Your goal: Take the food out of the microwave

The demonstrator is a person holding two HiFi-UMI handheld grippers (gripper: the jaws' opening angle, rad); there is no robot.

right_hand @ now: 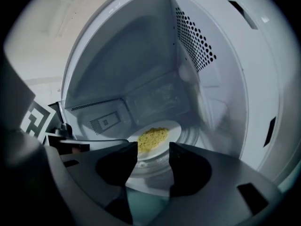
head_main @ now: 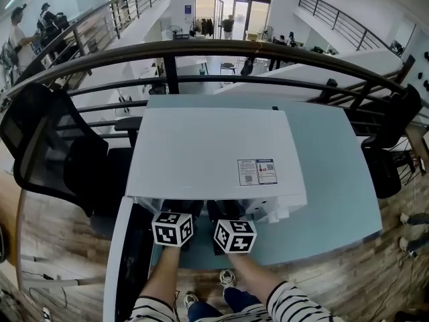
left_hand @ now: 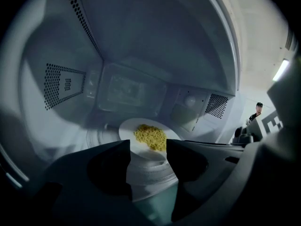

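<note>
Currently | head view: microwave (head_main: 214,153) door (head_main: 115,267) open, near left | left gripper view: left gripper (left_hand: 148,159) spread, empty; food (left_hand: 150,136) on plate (left_hand: 128,128) inside, just beyond | right gripper view: right gripper (right_hand: 153,160) spread, empty; plate ungrasped, removal pending.

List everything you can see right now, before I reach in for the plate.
Microwave: one, white, on the table, door open.
Table: one, pale blue-green, under the microwave.
Plate: one, white, inside the microwave.
Food: one heap, yellow, on the plate.
Label: one, white and blue, on the microwave's top.
Office chair: one, black, left of the table.
Railing: one, dark, beyond the table.
Left gripper: one, dark, jaws apart and empty, at the microwave's mouth.
Right gripper: one, dark, jaws apart and empty, beside the left gripper.
</note>
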